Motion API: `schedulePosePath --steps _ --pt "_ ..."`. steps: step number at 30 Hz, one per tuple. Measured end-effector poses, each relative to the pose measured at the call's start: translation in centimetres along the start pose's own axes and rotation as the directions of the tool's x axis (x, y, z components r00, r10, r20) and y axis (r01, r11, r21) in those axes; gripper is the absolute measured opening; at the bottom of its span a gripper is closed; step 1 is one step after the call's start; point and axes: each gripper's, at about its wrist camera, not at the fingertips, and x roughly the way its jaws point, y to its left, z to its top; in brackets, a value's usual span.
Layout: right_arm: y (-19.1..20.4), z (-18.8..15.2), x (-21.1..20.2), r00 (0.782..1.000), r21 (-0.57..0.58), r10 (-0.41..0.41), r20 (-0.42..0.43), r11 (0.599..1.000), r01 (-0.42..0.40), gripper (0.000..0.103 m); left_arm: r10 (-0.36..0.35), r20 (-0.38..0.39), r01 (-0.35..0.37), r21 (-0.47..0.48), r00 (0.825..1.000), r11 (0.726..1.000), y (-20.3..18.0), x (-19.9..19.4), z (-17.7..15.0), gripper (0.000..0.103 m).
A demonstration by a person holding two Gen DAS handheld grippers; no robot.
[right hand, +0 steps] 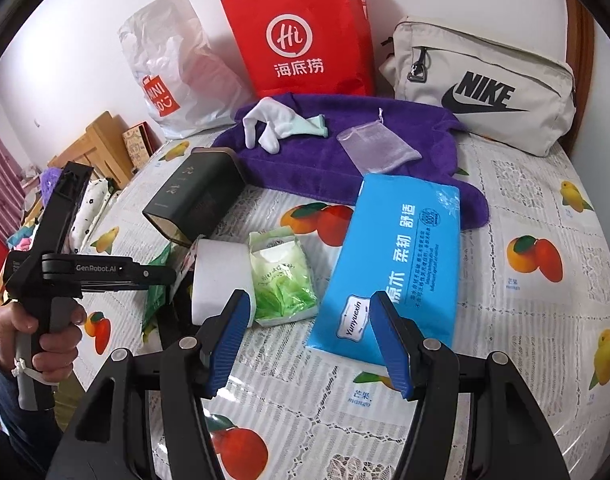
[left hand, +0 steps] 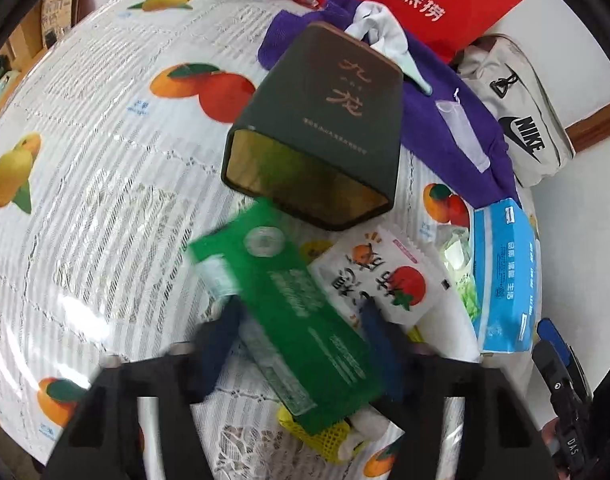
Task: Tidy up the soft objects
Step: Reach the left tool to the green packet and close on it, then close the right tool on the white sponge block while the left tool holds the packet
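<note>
A green flat packet (left hand: 301, 312) lies blurred between the fingers of my left gripper (left hand: 301, 344), which points down at the table; a thin gap shows beside the left finger (left hand: 221, 344), so the jaws stand open around it. A white packet with a tomato print (left hand: 381, 276) and a yellow mesh (left hand: 333, 436) lie under it. My right gripper (right hand: 309, 344) is open over the tablecloth, nothing between its pads, with the near corner of a blue tissue pack (right hand: 389, 264) just beyond. A purple towel (right hand: 325, 160) carries a white glove (right hand: 265, 124) and a mesh pouch (right hand: 377, 148).
A dark tin (right hand: 197, 196) lies on its side beside the towel. A pale green tissue packet (right hand: 285, 280) sits left of the blue pack. At the back stand a red paper bag (right hand: 305, 40), a white plastic bag (right hand: 173, 68) and a grey Nike bag (right hand: 485, 84).
</note>
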Motion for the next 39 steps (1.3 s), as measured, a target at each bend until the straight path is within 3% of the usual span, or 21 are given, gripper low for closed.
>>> schedulePosePath --steps 2,6,9,11,19,22,25,34,39 --pt "-0.1 -0.1 0.0 1.0 0.004 0.004 -0.003 1.0 -0.004 0.062 0.004 0.009 -0.004 0.029 1.0 1.0 0.0 0.0 0.1 0.039" --pt "0.0 -0.2 0.1 1.0 0.004 0.005 -0.005 1.0 -0.005 0.062 0.05 0.023 -0.051 0.066 0.998 0.996 0.0 -0.6 0.0 0.038" --pt "0.2 -0.2 0.1 1.0 -0.001 0.012 -0.006 1.0 -0.012 0.062 0.087 0.007 -0.087 0.065 0.996 0.994 0.5 -0.9 -0.4 0.046" --pt "0.5 -0.2 0.4 1.0 -0.01 0.015 -0.011 1.0 -0.015 0.062 0.13 0.012 -0.13 0.071 0.992 0.989 0.8 -1.0 -0.7 0.059" --pt "0.9 -0.3 0.6 1.0 -0.028 0.018 -0.02 0.999 -0.019 0.062 0.152 0.042 -0.156 0.105 0.987 0.982 0.5 -0.5 -1.0 0.061" --pt "0.8 -0.4 0.6 1.0 -0.026 0.014 -0.024 1.0 -0.015 0.062 0.144 0.053 -0.151 0.143 0.988 0.978 -0.3 -0.1 -1.2 0.04" --pt "0.9 -0.5 0.6 1.0 -0.026 0.01 -0.028 1.0 -0.011 0.062 0.121 0.051 -0.127 0.152 0.991 0.98 -0.2 -0.4 -1.1 0.032" --pt "2.5 -0.2 0.2 1.0 -0.062 0.018 -0.012 0.998 -0.019 0.062 0.11 0.121 -0.128 0.152 0.987 0.98 2.3 -3.7 -1.4 0.029" --pt "3.6 -0.1 1.3 0.999 -0.08 0.042 -0.029 0.996 -0.044 0.062 0.097 0.123 -0.112 0.125 0.988 0.986 3.2 -3.5 -1.2 0.029"
